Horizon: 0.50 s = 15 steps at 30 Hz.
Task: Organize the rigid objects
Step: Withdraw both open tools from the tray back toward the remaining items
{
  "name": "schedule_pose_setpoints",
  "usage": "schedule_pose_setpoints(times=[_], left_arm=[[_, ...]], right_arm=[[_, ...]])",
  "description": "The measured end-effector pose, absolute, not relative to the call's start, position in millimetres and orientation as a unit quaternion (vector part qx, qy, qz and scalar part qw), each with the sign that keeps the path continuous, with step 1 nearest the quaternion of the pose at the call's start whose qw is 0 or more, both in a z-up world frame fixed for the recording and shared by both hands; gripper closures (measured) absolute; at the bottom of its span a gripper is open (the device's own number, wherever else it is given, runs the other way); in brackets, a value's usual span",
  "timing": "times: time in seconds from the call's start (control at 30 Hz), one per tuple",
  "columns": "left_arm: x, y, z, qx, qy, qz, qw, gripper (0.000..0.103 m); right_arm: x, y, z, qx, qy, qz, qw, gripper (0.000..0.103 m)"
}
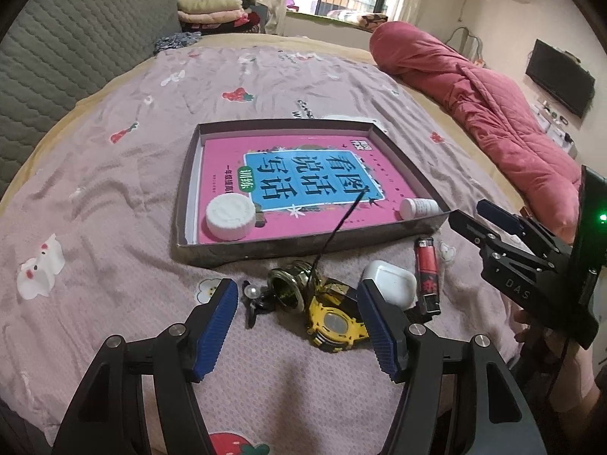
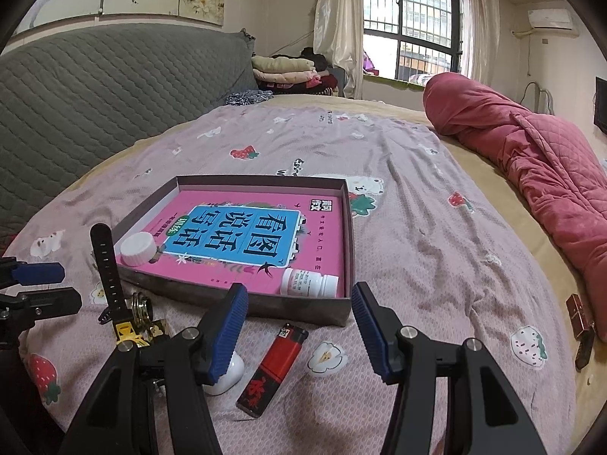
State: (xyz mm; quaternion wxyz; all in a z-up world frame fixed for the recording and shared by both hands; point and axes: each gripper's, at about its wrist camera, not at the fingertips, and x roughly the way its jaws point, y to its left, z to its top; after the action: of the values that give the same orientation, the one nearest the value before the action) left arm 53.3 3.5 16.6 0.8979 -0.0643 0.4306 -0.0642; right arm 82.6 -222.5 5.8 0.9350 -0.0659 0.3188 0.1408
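The task looks partly done. In the middle of the left wrist view a shallow box [image 1: 212, 258] lies on the bed [image 1: 95, 189]. Inside it there is a pink book [image 1: 303, 204], flat on the bottom. On the book, at the lower left of the box, sits a round white lid [image 1: 230, 217]. At the lower right corner of the box a small white pill bottle [image 1: 419, 207] lies on its side.

Several small things are not yet in the box. They lie on the bed just below its near wall: a yellow watch [image 1: 335, 324] with a black strap that stands up over the box wall, a shiny brass-coloured round thing [image 1: 288, 288] touching the watch, a small black clip with a pearl [image 1: 255, 301], a white earbud case [image 1: 389, 282] and a red lighter [image 1: 426, 269]. In the right wrist view two small dark things lie at the right edge of the frame; I cannot tell what they are.

The left claw [image 1: 297, 328] is spread wide and empty; the watch and the brass thing lie between its fingers, not pinched. The right claw [image 2: 299, 326] is also spread and holds nothing, with the lighter below it.

I judge that about half of the work is left.
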Motion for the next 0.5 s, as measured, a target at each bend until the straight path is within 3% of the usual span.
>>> schedule_pose_setpoints(times=[0.5], left_arm=[[46.8,-0.2,14.3,-0.06,0.437,-0.082,0.894,0.036]], right_arm=[[62.1,-220.9,9.7,-0.057,0.325,0.153,0.931,0.046]])
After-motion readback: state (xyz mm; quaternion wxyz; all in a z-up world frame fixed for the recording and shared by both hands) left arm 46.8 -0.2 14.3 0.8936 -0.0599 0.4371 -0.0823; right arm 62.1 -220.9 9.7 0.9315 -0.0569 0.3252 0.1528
